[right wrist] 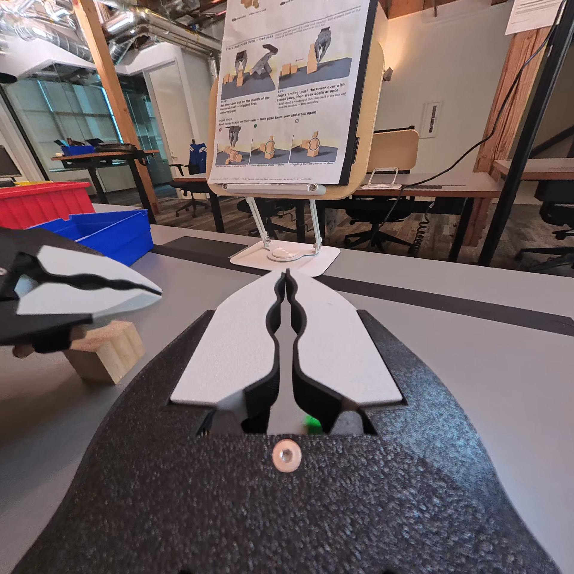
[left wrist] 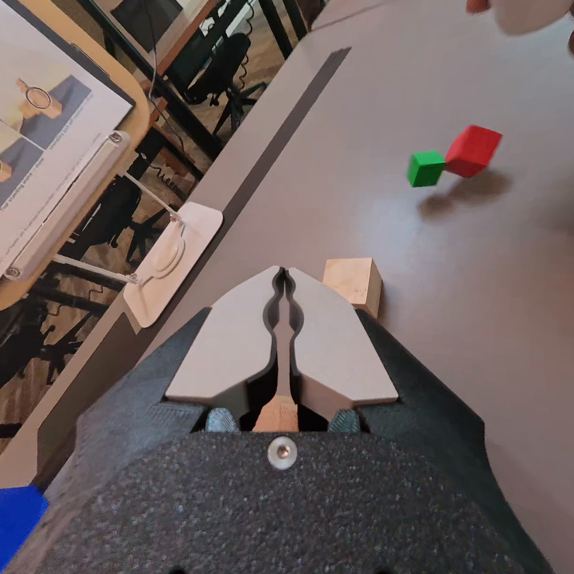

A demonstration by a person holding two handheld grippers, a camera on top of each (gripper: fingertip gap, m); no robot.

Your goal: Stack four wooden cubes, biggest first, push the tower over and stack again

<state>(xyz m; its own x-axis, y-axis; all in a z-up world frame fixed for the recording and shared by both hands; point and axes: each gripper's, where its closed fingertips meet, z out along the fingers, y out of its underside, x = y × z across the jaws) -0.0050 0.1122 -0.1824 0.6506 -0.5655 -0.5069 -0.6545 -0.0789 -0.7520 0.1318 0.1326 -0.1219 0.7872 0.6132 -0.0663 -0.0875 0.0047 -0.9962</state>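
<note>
Both hand-held grippers clenched on nothing above the grey bench.

We see the left hand-held gripper (left wrist: 284, 271) with its tips pressed together and bare, hovering just beside a pale wooden cube (left wrist: 352, 281) at lower centre of its view. A small green cube (left wrist: 425, 169) and a larger red cube (left wrist: 472, 150) touch at a corner in the upper right, blurred, above their shadows on the bench (left wrist: 435, 310). The right hand-held gripper (right wrist: 286, 273) is likewise closed and bare, pointing at the white stand (right wrist: 284, 257) that props an instruction sheet (right wrist: 289, 93) upright, probably for reading.
</note>
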